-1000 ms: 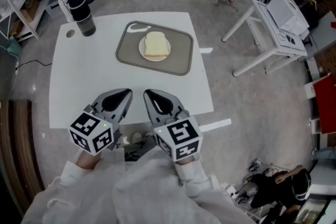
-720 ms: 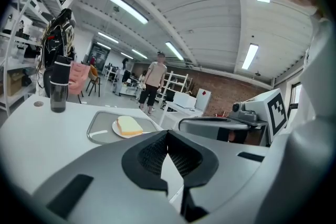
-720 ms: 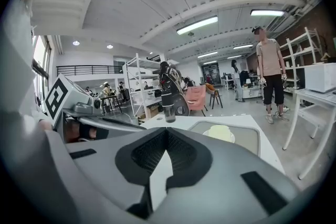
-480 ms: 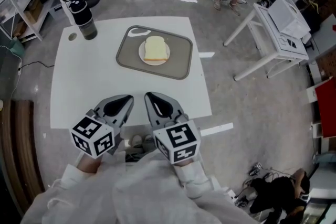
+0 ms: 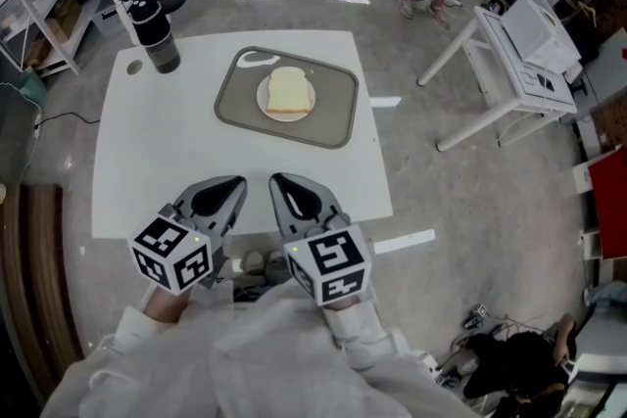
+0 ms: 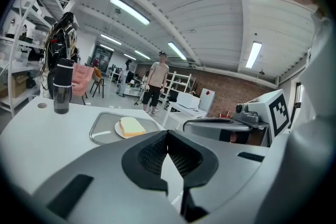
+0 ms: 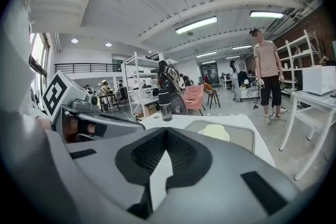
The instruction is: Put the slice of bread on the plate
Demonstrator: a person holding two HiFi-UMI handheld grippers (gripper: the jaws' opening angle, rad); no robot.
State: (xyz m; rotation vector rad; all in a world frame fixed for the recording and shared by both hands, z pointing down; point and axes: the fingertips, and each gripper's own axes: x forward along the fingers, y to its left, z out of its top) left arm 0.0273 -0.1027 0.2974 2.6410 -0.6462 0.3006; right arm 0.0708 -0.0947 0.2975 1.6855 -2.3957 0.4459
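Bread [image 5: 288, 91] on plate [image 5: 263, 99] lies beyond left hand-held gripper [image 5: 239, 183] and right hand-held gripper [image 5: 277, 181]

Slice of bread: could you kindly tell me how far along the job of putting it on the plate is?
Done: the slice of bread lies on the white plate, which sits on the grey tray. In hand: nothing; the left hand-held gripper and the right hand-held gripper hover shut and empty above the table's near edge. Left: apparently nothing.

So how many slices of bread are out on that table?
1 slice: it lies on the white plate on the grey tray, far side of the table. No other shows.
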